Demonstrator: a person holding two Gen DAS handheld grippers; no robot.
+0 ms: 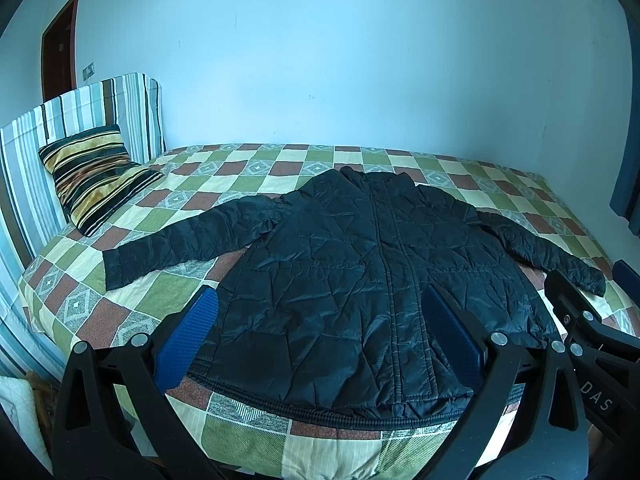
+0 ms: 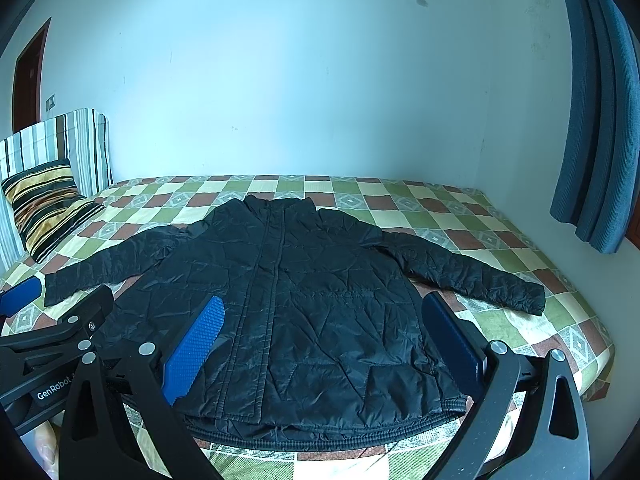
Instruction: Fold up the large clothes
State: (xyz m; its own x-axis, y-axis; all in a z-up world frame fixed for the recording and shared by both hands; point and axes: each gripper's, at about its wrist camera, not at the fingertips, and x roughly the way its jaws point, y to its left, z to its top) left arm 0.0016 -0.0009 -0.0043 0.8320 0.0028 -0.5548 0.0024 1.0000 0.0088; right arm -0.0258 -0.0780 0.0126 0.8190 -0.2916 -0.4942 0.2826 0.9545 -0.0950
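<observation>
Here, the left gripper (image 1: 320,340), fingers apart, and the right gripper (image 2: 328,348), likewise spread, hover over the black quilted puffer jacket (image 1: 360,276) lying flat on the checked bedspread (image 1: 120,300); slippery fabric could slide from a shallow pinch.

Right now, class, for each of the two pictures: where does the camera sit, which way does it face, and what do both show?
Left wrist: on the left gripper, at the bed's near edge, facing the wall; own open blue fingers show, right gripper at right.
Right wrist: on the right gripper, further right, facing likewise; left gripper at left, curtain at right.
Shared: black jacket spread flat, striped pillow.
</observation>
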